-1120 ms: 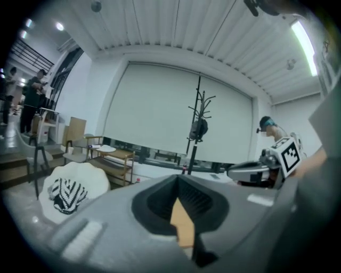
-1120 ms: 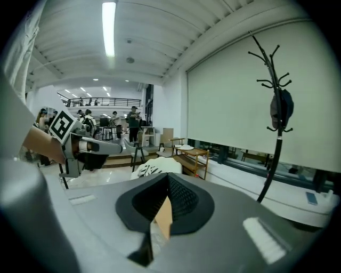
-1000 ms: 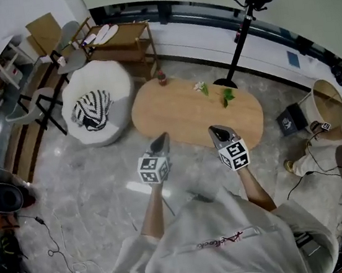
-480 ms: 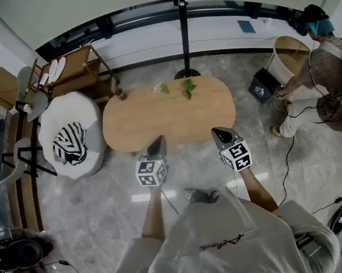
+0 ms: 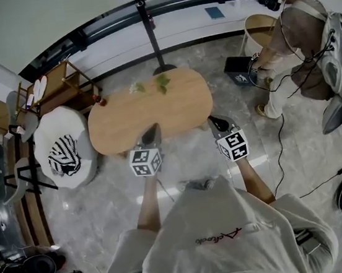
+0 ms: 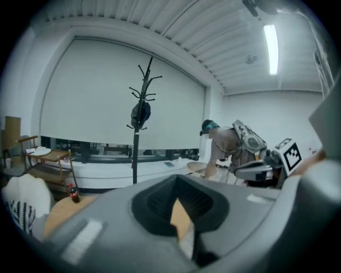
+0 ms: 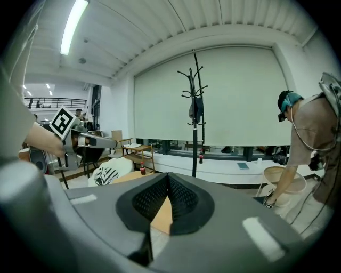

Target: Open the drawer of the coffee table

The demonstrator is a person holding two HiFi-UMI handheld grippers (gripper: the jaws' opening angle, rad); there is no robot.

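Together, left gripper (image 5: 151, 131) and right gripper (image 5: 214, 121) point toward coffee table (image 5: 154, 107) — jaws closed, empty.

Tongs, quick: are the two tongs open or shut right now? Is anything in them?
Left tongs: shut, holding nothing.
Right tongs: shut, holding nothing.

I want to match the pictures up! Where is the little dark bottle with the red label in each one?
Head view: the small dark red-labelled bottle stands at the oval wooden coffee table's far left end.
Left gripper view: the bottle, low on the left.
Right gripper view: the bottle, left of centre.
Shared landmark: the tall black coat stand.
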